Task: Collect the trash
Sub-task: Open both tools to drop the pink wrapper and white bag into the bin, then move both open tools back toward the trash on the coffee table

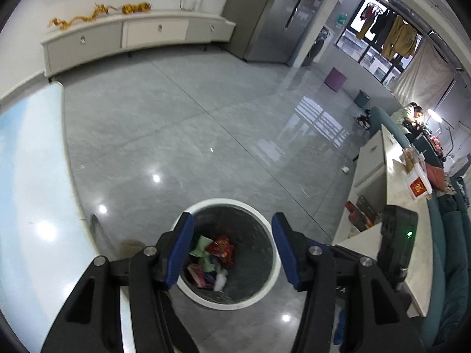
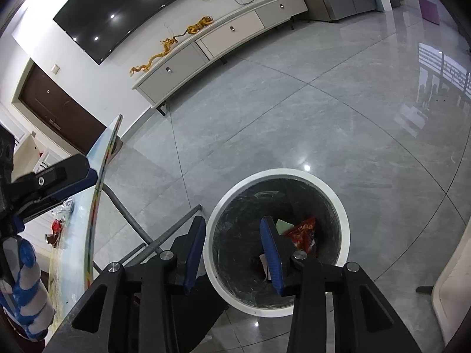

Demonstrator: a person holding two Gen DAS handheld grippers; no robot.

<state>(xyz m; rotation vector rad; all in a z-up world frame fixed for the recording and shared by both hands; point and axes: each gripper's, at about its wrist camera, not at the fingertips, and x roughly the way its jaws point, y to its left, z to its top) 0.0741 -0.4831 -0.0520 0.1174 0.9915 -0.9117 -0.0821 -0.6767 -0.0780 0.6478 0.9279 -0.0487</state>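
Note:
A round white-rimmed trash bin point(image 1: 266, 226) with a dark liner stands on the grey floor. It holds several wrappers, among them a red packet point(image 1: 221, 248) and a green one point(image 1: 201, 245). My left gripper point(image 1: 232, 220) is open and empty, right above the bin. The bin also shows in the right wrist view point(image 2: 335, 194), with the red packet point(image 2: 303, 232) inside. My right gripper point(image 2: 232, 223) is open and empty above the bin's left rim. More trash lies on the table at far left: a red wrapper point(image 2: 56, 225) and a foil piece point(image 2: 63, 207). The left gripper point(image 2: 53, 176) shows there too.
A light blue table point(image 1: 32, 182) stands to the left, with grey metal legs point(image 2: 141, 229) beside the bin. A white TV cabinet point(image 1: 132, 35) runs along the far wall. A white counter point(image 1: 397, 194) and teal sofa point(image 1: 453, 235) are at right.

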